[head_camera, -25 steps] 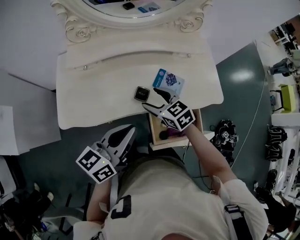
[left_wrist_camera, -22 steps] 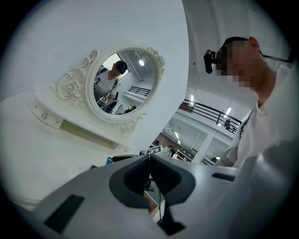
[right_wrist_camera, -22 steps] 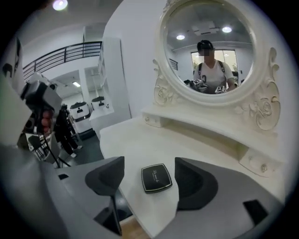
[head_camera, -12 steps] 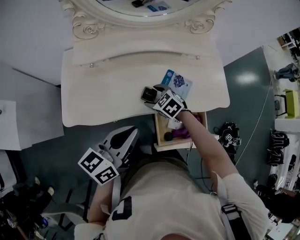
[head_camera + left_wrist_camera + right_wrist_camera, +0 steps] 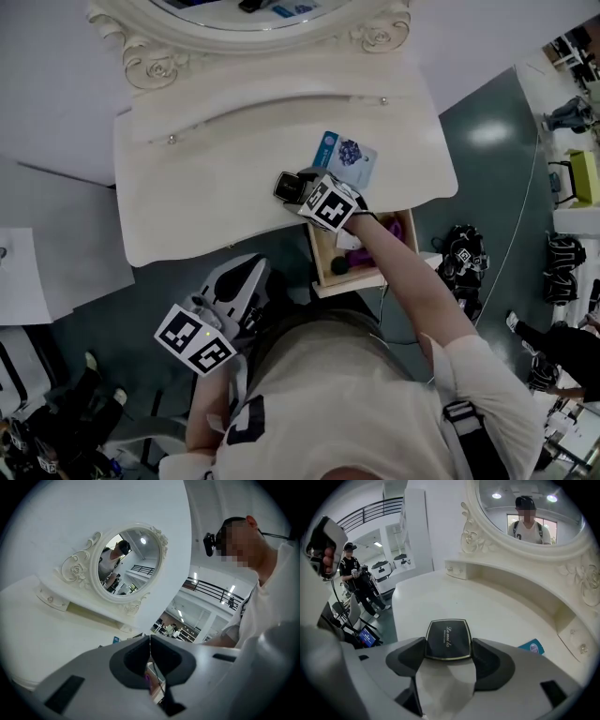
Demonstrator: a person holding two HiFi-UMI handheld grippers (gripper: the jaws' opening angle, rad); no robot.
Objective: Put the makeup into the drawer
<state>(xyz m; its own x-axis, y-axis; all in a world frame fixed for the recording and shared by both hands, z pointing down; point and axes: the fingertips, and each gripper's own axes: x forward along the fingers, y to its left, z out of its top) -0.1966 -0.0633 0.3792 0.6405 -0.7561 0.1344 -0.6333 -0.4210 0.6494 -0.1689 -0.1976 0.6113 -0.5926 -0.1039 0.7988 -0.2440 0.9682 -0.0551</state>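
One down-tilted right tongs (image 5: 448, 645), jaws just opened, straddles the compact (image 5: 447, 637).

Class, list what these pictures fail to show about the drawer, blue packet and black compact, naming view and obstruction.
Head view: the right gripper and arm hide most of the drawer; a purple item and a dark round thing inside are too small to name.
Right gripper view: a jaw cuts off the blue packet.
Right gripper view: the black compact lies between jaws that have just been opening; pad contact is unclear.
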